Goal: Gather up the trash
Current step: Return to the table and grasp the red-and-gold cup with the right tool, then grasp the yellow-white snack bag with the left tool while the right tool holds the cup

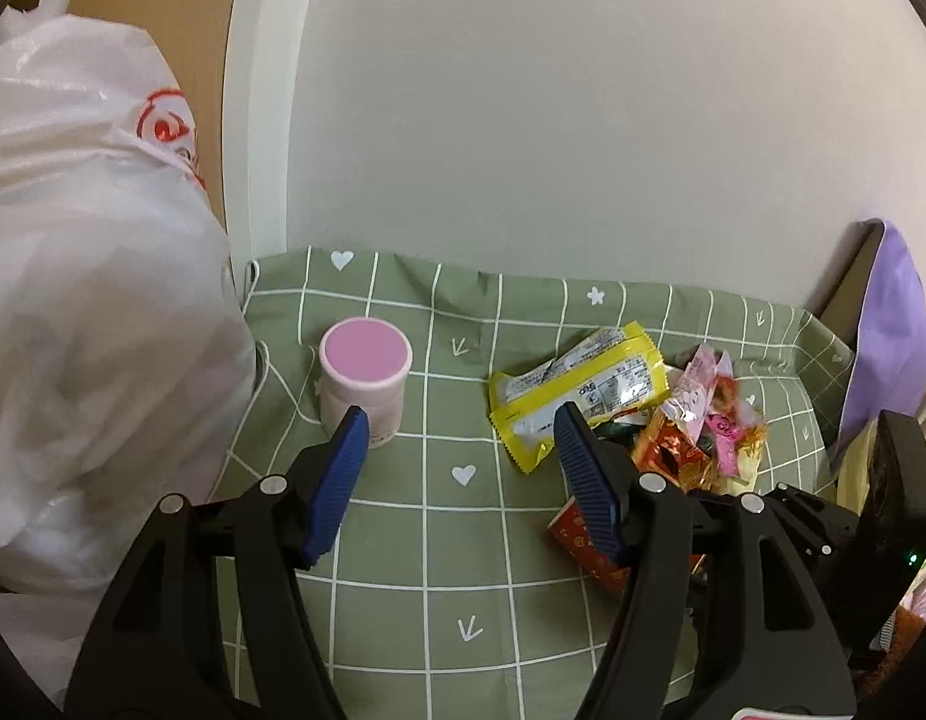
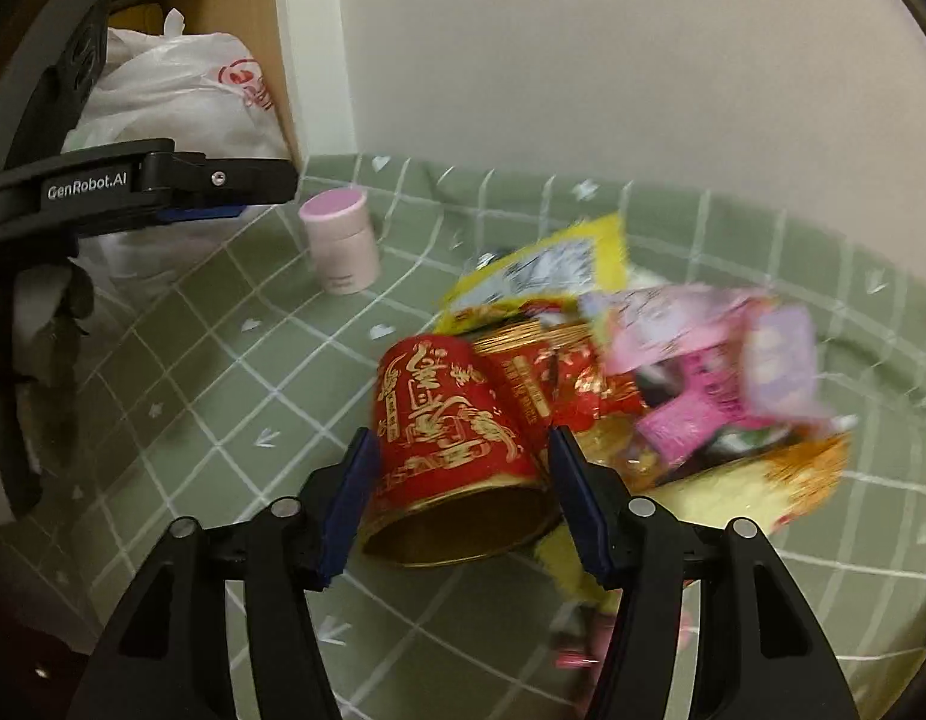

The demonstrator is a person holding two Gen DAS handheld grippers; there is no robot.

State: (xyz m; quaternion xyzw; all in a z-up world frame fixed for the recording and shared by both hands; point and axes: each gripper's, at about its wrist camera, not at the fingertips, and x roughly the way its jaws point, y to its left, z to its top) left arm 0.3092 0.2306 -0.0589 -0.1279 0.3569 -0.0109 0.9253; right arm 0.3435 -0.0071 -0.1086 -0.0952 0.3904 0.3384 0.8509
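Fingers on your right gripper [image 2: 463,468] straddle the red paper cup [image 2: 445,432], spread about cup-wide; whether the pads press I can't tell. Your left gripper [image 1: 457,450] hangs open and empty over the green checked table [image 1: 403,540], between the pink jar [image 1: 364,372] and the yellow wrapper [image 1: 577,390]. Wrappers sit heaped mid-table, probably pooled for one sweep into the white plastic bag [image 1: 91,300] at left. Cup lies on its side, long axis toward you, mouth nearest.
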